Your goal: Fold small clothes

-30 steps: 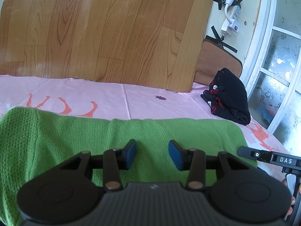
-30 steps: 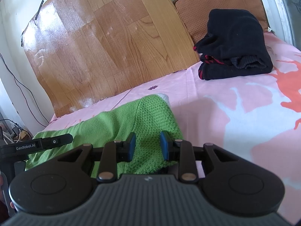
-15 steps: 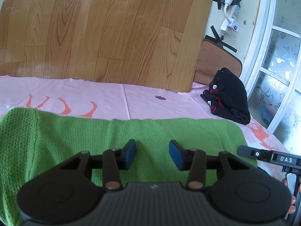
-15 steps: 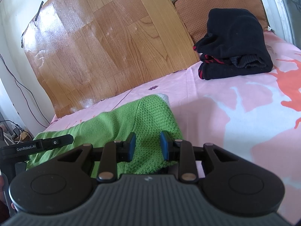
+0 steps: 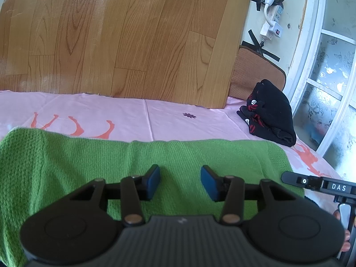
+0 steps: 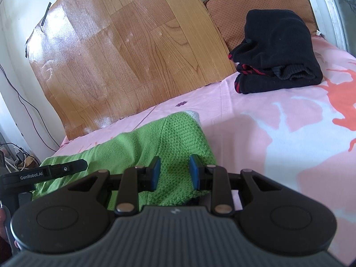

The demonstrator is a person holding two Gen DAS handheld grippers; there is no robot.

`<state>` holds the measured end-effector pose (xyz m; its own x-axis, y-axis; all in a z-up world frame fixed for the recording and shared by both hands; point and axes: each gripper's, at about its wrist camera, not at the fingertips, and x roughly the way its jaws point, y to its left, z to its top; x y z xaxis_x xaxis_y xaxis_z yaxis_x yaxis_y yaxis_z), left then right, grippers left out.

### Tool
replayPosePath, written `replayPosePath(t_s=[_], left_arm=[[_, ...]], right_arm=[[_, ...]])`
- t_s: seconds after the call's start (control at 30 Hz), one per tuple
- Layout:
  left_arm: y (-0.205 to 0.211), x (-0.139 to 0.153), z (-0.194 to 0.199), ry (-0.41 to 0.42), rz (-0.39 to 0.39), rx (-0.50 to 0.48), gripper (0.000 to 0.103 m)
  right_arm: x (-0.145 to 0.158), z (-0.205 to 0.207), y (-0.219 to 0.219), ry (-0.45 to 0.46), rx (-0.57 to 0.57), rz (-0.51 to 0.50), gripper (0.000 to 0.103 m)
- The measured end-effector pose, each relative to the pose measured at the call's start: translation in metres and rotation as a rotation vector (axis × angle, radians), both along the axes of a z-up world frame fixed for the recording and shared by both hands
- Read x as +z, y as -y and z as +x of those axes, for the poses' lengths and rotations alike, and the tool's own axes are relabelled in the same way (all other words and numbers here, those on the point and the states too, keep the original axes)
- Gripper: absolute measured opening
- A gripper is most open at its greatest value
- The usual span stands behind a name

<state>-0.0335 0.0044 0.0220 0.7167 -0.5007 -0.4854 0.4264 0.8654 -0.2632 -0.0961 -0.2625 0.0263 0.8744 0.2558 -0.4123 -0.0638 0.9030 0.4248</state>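
Observation:
A green knit garment (image 5: 89, 160) lies spread across the pink bed sheet (image 5: 189, 124). My left gripper (image 5: 180, 181) is open just above the garment's near part, and cloth shows under the gap between its blue pads. In the right wrist view the garment's right end (image 6: 178, 133) rises as a ridge into my right gripper (image 6: 174, 173), which is shut on a thick fold of it. The cloth's near edge hangs off the sheet there. A black bar of the right tool (image 5: 316, 182) shows beside the garment's right edge.
A folded black garment with red trim (image 6: 278, 51) sits at the back right against a brown cushion (image 6: 255, 4). A wood-pattern board (image 5: 111, 33) leans behind the bed. A white window frame (image 5: 311, 77) borders the right side. Cables (image 6: 13, 155) lie off the left edge.
The left gripper's jaws stand slightly wider than before. Both hands and the garment have stayed where they were.

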Motion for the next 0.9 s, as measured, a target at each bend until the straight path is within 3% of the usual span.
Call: replayPosePath(t_s=[0.9], left_arm=[[0.0013,0.0003,-0.0014,0.005,0.008,-0.005,0.046]], right_arm=[[-0.0002,-0.0017,-0.0002,0.001,-0.005,0.011,0.032]])
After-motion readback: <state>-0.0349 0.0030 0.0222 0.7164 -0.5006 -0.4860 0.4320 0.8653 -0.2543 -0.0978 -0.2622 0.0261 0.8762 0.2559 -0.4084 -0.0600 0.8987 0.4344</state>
